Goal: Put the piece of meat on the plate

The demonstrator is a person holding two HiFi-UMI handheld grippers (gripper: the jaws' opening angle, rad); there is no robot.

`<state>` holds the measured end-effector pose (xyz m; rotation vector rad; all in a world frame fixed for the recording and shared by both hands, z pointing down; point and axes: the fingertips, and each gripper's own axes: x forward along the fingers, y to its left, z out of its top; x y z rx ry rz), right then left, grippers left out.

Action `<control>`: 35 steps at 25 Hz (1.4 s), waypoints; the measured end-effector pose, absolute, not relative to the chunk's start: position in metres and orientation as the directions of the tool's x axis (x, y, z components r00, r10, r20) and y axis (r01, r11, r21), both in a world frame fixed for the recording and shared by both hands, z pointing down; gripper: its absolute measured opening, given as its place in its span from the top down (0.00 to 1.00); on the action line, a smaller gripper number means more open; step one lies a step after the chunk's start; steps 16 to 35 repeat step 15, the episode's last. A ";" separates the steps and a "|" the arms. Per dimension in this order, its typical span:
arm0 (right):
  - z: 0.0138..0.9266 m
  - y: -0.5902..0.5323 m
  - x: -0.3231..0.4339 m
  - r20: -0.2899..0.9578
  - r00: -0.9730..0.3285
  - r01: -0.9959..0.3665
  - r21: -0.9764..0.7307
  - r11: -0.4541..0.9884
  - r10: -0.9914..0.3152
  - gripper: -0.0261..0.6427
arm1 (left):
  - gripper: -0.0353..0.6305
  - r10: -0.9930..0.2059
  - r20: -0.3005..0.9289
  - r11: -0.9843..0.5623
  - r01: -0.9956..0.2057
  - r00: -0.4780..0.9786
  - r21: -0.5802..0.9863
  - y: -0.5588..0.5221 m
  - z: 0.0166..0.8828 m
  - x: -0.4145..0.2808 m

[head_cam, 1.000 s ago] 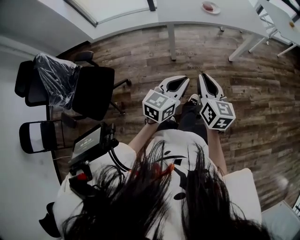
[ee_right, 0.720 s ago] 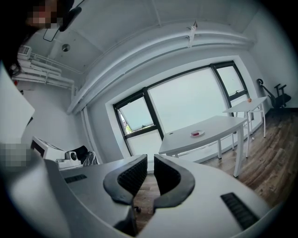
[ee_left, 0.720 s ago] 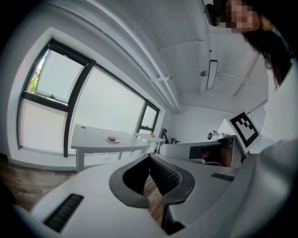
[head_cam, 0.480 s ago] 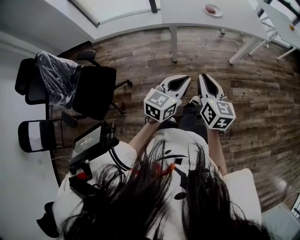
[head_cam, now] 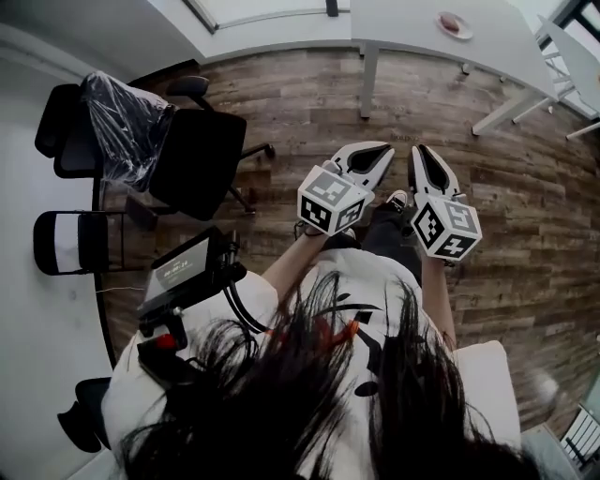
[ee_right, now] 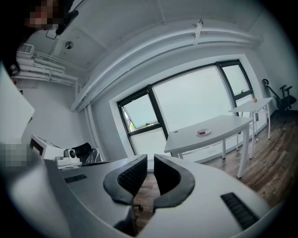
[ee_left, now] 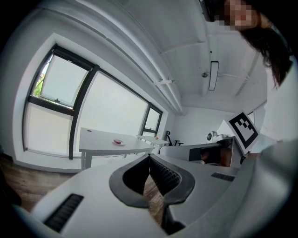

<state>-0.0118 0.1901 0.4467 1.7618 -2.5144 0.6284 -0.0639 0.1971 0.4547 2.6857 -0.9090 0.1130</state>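
Two grippers (head_cam: 386, 150) (head_cam: 418, 150), two white tables (head_cam: 412, 19) (head_cam: 579, 58), one plate (head_cam: 466, 30), one piece of meat (head_cam: 452, 22).

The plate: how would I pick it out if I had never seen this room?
Look to the big window wall, then to the white table that stands on the wood floor in front of it. The plate lies on that tabletop. It is a small, pale, round dish, and what sets it apart is the red something lying on it.
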 end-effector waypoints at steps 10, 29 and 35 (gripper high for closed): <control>0.453 0.182 -0.020 0.245 -0.404 -0.888 -0.334 0.315 -0.881 0.89 | 0.94 -0.593 0.174 -0.743 -0.617 0.786 0.258 0.192 0.458 -0.066; 0.449 0.174 -0.025 0.248 -0.434 -0.875 -0.345 0.340 -0.866 0.89 | 0.94 -0.619 0.179 -0.719 -0.644 0.764 0.263 0.184 0.452 -0.071; 0.449 0.174 -0.025 0.248 -0.434 -0.875 -0.345 0.340 -0.866 0.89 | 0.94 -0.619 0.179 -0.719 -0.644 0.764 0.263 0.184 0.452 -0.071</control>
